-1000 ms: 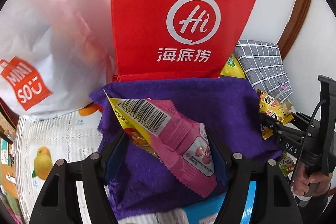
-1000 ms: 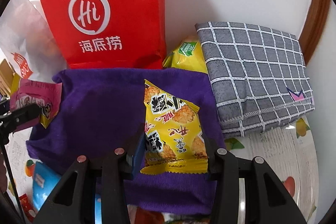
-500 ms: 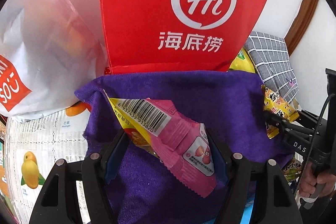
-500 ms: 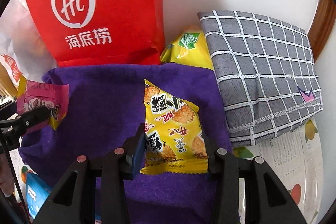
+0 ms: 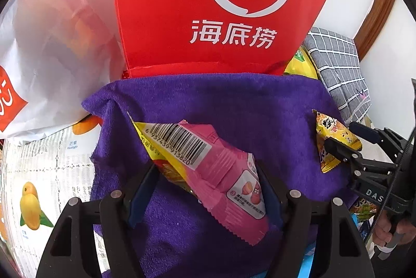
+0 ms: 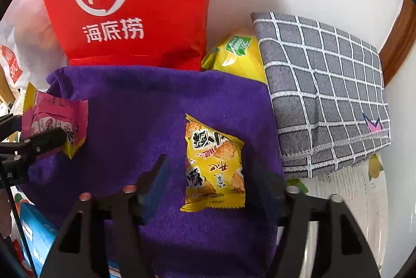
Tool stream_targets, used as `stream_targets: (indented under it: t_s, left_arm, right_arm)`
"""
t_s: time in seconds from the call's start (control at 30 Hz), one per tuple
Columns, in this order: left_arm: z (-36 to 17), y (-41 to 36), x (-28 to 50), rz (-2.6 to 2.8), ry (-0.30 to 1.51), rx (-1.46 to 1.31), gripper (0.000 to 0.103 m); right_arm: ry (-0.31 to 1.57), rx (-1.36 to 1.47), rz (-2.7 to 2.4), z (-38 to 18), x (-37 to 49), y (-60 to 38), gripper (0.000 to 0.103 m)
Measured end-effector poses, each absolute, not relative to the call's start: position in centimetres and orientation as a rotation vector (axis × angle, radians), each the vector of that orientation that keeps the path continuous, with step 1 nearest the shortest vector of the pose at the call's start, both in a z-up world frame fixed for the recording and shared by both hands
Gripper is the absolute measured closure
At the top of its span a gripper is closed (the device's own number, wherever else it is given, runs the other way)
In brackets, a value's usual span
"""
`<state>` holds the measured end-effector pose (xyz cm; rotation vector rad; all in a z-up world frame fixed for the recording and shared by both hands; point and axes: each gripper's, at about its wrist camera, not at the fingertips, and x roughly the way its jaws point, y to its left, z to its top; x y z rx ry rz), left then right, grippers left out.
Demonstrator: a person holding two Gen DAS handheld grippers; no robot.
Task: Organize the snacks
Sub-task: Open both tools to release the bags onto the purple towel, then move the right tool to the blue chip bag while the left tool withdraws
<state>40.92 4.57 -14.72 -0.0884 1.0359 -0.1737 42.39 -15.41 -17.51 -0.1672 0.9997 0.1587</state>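
Observation:
My left gripper (image 5: pixel 206 171) is shut on a pink and yellow snack packet (image 5: pixel 218 163) with a barcode, held just above the purple towel (image 5: pixel 234 101). In the right wrist view the same packet (image 6: pixel 54 119) shows at the left edge. My right gripper (image 6: pixel 212 166) is opening, its jaws spreading. A yellow rice-cracker packet (image 6: pixel 215 160) lies between them on the purple towel (image 6: pixel 135 106), and the left finger stands clear of it. In the left wrist view this packet (image 5: pixel 335 140) appears at the right, between the right gripper's fingers.
A red paper bag (image 5: pixel 221 4) stands behind the towel, with a white plastic bag (image 5: pixel 52 43) to its left. A folded grey checked cloth (image 6: pixel 319 85) and a yellow-green packet (image 6: pixel 236 56) lie at the right. A blue box (image 6: pixel 33 233) sits at the near left on a fruit-print tablecloth (image 5: pixel 39 174).
The right gripper's jaws have spread off the yellow packet, which now rests on the towel. Both grippers have come lower and closer to the towel. The left still grips the pink packet.

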Motion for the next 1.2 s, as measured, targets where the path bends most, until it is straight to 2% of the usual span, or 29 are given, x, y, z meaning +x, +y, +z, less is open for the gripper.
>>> stream_targets:
  t_s: [0.1,0.13,0.47,0.87,1.2]
  left_arm:
    - [-14.3,4.7,40.8,-0.159,1.026,-0.106,0.017]
    - [-14.0,4.8,40.6,-0.155,1.011,-0.111,0.015]
    - [-10.5,5.0,36.8,-0.124,0.952,-0.081,0.015]
    - [-6.2,4.6,27.9,-0.144,0.875,-0.057,0.015]
    - [-5.0,3.4,22.2,-0.135,0.871,-0.028,0.016]
  right_arm:
    - [0.978,-0.179,0.161,-16.7,41.7,-15.2,0.029]
    - [0.974,-0.181,0.160,-16.2,41.3,-15.2,0.029]
    - [0.877,-0.167,0.133,-11.7,36.8,-15.3,0.028]
    - [0.818,-0.100,0.080,-8.1,29.5,-18.3,0.028]
    - [0.888,0.032,0.090,-7.2,24.0,-22.1,0.028]
